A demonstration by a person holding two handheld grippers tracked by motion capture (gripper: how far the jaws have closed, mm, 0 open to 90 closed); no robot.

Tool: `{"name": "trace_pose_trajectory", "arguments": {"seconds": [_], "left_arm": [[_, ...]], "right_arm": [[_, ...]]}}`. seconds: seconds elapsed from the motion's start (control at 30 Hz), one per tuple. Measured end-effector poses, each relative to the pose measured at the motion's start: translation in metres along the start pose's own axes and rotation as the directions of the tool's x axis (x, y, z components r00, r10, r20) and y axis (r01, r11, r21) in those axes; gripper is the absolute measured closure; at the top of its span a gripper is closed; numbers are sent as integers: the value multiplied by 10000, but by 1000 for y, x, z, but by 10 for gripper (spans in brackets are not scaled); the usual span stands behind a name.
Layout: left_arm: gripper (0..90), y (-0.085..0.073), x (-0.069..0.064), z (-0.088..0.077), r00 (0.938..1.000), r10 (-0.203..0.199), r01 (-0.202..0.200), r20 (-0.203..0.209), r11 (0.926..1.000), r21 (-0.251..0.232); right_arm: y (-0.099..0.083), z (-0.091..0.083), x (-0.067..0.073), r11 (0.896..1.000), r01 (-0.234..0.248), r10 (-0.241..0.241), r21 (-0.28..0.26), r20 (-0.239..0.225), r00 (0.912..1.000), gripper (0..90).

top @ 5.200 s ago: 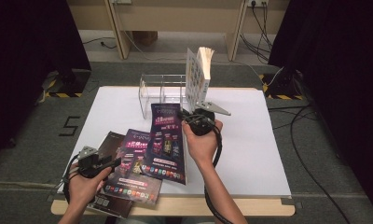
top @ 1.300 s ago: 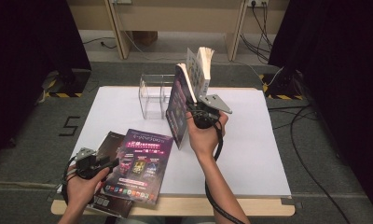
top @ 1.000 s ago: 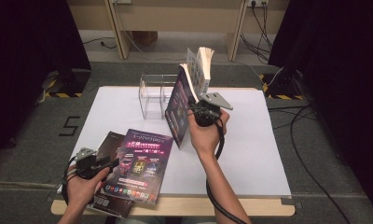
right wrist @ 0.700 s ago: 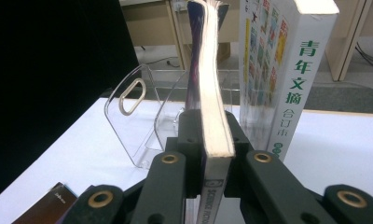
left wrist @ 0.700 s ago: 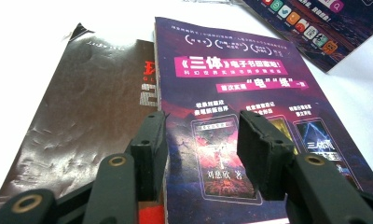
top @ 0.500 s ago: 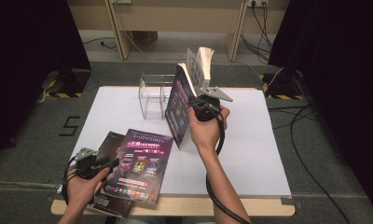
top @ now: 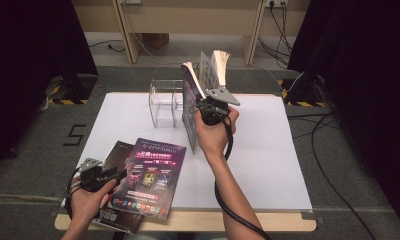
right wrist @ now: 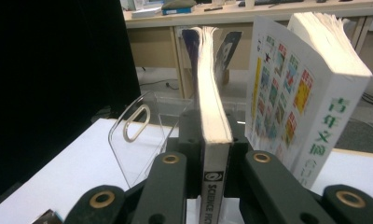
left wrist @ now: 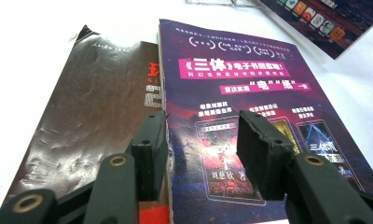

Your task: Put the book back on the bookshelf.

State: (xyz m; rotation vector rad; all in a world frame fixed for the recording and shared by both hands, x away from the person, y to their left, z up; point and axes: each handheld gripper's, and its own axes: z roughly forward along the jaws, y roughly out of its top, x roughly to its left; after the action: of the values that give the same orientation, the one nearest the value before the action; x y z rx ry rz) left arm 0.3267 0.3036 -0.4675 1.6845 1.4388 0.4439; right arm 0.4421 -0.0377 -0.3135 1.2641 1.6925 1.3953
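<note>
My right gripper [top: 209, 106] is shut on a purple paperback [top: 190, 117] that stands upright on its edge on the white table [top: 268, 150], just right of the clear acrylic rack [top: 165, 102]. In the right gripper view the jaws of my right gripper [right wrist: 214, 151] clamp this paperback [right wrist: 211, 112] by its spine end, pages facing up. My left gripper [top: 99, 172] rests at the front left. Its jaws stand open over a second purple book [left wrist: 250, 88] that overlaps a dark brown book [left wrist: 91, 121], and my left gripper [left wrist: 203, 156] has nothing pinched in it.
A thick white book [top: 215, 65] leans in the rack behind the held one, and the right gripper view has this white book [right wrist: 306, 93] close on the right. A clear divider [right wrist: 138, 130] stands to the left. Desks and cables lie beyond the table.
Five seconds ago the held paperback lay flat beside the other purple book; it now stands upright by the rack. Over the last second the right hand barely shifted. The left hand stayed.
</note>
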Motion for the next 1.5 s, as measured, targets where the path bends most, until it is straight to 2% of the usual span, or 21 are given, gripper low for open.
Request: {"name": "trace_pose_trajectory", "arguments": {"seconds": [0.1, 0.63, 1.03, 1.5], "left_arm": [[524, 0, 0, 0, 10000, -2, 2, 6, 10000, -2], [526, -1, 1, 1, 10000, -38, 38, 15, 10000, 18], [530, 0, 2, 1, 10000, -74, 74, 23, 10000, -10], [531, 1, 1, 1, 10000, -28, 28, 42, 10000, 3]], "right_arm": [[5, 5, 1, 9996, 28, -26, -267, 66, 10000, 832], [18, 28, -3, 9979, -8, 30, -641, 350, 9994, 832], [26, 51, -3, 9977, 111, -71, -662, 600, 9982, 832], [25, 70, -5, 9980, -76, 130, -635, 853, 9963, 832]]}}
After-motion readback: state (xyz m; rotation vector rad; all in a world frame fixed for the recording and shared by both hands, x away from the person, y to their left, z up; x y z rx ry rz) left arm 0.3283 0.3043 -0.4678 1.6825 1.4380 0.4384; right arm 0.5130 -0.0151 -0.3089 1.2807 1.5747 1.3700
